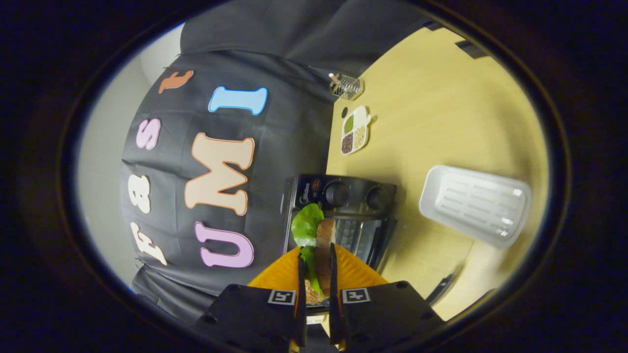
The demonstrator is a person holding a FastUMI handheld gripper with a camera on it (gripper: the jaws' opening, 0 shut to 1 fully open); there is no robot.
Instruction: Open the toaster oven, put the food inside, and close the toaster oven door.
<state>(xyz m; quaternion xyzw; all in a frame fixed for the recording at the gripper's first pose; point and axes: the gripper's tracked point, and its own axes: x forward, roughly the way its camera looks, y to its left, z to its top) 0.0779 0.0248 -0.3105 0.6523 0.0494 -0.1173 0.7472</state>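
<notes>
My view is rolled on its side. My gripper (315,255) is shut on a sandwich (321,245) of brown bread with green lettuce (306,223) sticking out ahead of the fingers. The sandwich is held on edge between both fingers. Just beyond it stands the black toaster oven (343,201), with two round knobs and its glass door (360,238); I cannot tell whether the door is open. The oven sits on a light wooden table (441,108).
A white ribbed tray (475,205) lies on the table beside the oven. Farther off are a small divided dish of grains (354,131) and a clear wire holder (346,86). The black cloth wall (274,162) runs behind the oven.
</notes>
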